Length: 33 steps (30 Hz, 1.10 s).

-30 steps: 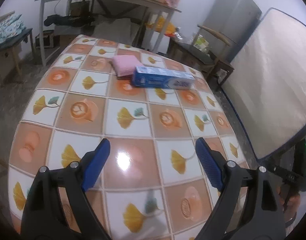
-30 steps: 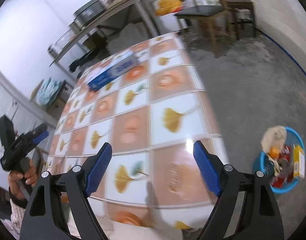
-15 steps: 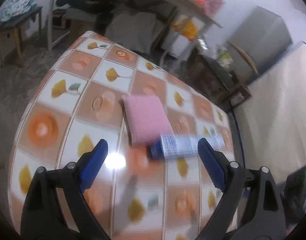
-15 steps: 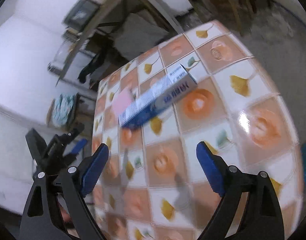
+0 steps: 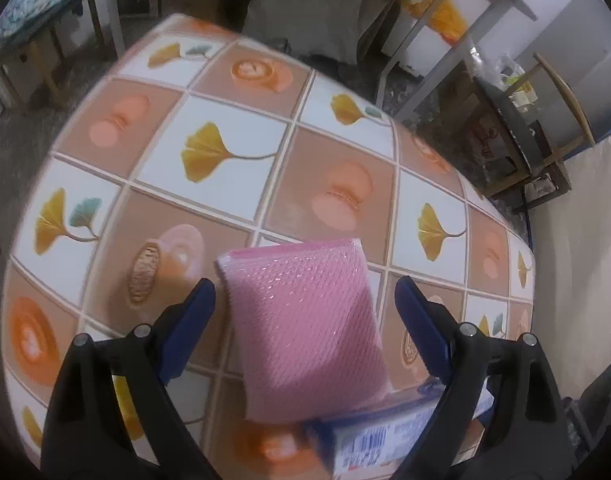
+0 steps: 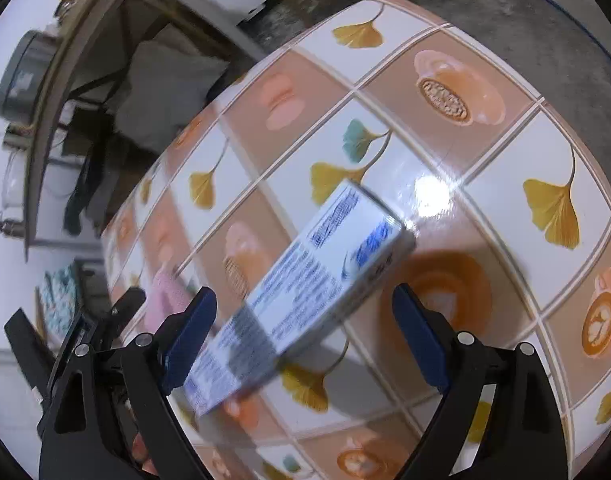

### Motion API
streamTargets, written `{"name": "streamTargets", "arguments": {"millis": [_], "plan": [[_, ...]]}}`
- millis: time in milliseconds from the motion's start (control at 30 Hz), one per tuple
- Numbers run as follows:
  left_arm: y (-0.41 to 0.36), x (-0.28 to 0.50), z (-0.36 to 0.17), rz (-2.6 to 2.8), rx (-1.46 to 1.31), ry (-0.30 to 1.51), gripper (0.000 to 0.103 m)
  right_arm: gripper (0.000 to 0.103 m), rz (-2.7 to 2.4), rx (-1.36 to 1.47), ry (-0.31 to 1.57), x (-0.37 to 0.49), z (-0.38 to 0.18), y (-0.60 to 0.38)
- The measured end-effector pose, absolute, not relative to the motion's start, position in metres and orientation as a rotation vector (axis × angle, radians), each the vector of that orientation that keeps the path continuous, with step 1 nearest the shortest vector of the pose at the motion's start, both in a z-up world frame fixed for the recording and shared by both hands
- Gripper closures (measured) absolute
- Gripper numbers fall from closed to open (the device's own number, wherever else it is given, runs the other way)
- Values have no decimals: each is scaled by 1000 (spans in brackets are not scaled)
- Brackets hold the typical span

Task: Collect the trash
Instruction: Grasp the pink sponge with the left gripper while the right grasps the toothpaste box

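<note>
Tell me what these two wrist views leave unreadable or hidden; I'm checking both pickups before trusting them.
- Blue-and-white box: right wrist view, print too blurred to read; its near end sits behind a finger of the right tool.
- Same box, left wrist view: cut by the bottom edge, partly behind a finger of the left tool.
- Pink pad: its near edge overlaps the box; contact unclear.
- Trash bin: in neither view.

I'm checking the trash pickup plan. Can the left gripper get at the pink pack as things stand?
Probably yes. The left gripper is open, its fingers either side of the pink pack without touching it. Nothing covers the pack; the blue and white box lies against its near edge.
</note>
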<state>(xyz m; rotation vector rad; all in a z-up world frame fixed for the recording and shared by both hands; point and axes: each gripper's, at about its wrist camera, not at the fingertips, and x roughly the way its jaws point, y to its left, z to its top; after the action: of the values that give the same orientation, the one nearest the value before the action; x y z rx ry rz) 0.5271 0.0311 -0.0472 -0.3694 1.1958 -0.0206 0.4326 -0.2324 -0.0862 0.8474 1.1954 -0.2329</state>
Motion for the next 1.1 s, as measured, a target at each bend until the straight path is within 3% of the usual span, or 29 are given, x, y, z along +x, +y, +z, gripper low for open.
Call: {"name": "streamTargets", "arguments": {"millis": [267, 633, 833, 1100], "plan": [[19, 532, -66, 0, -297, 1220, 16, 18, -231, 730, 1172, 453, -95, -228], [27, 505, -65, -228, -108, 1173, 24, 45, 91, 421, 1230, 463, -80, -226], [30, 438, -61, -381, 40, 1165, 23, 49, 272, 213, 1268, 422, -70, -207], [43, 297, -60, -448, 35, 1157, 23, 49, 398, 30, 1255, 300, -68, -195]]}}
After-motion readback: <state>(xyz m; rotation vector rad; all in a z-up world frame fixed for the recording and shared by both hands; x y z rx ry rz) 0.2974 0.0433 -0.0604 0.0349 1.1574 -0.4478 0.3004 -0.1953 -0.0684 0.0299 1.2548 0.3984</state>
